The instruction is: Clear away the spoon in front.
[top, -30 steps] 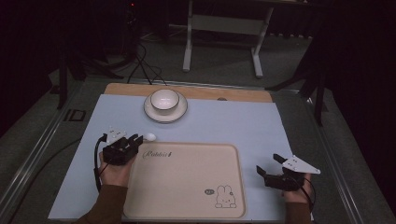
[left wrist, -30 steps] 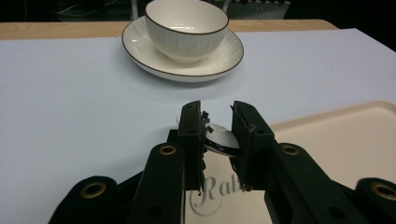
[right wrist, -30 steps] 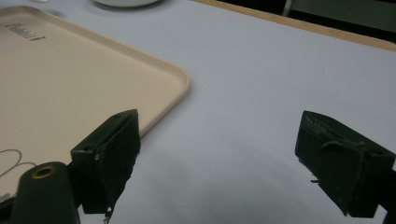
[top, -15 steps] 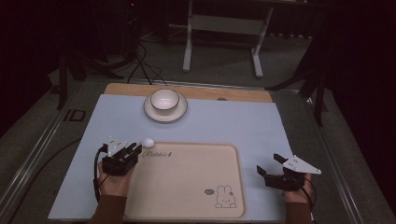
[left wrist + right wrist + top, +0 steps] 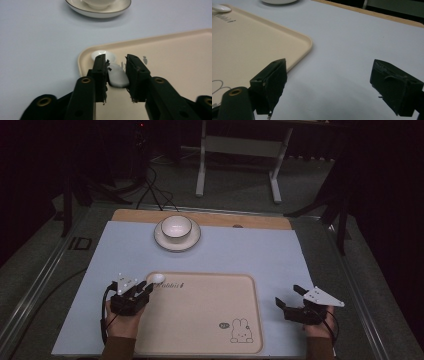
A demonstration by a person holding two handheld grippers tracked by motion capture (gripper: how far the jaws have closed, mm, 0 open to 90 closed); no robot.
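Resting between loosened jaws: white spoon (image 5: 117,76)

Spoon (image 5: 158,279) in tray (image 5: 210,320) corner; bowl (image 5: 176,226) on saucer (image 5: 162,240) behind.

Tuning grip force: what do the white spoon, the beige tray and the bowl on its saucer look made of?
Spoon: probably glazed ceramic; glossy white, thick rounded handle, though melamine is possible. Tray: likely plastic; matte beige, moulded raised rim, printed rabbit. Bowl and saucer: glazed ceramic by the look; shiny cream, dark rim line.
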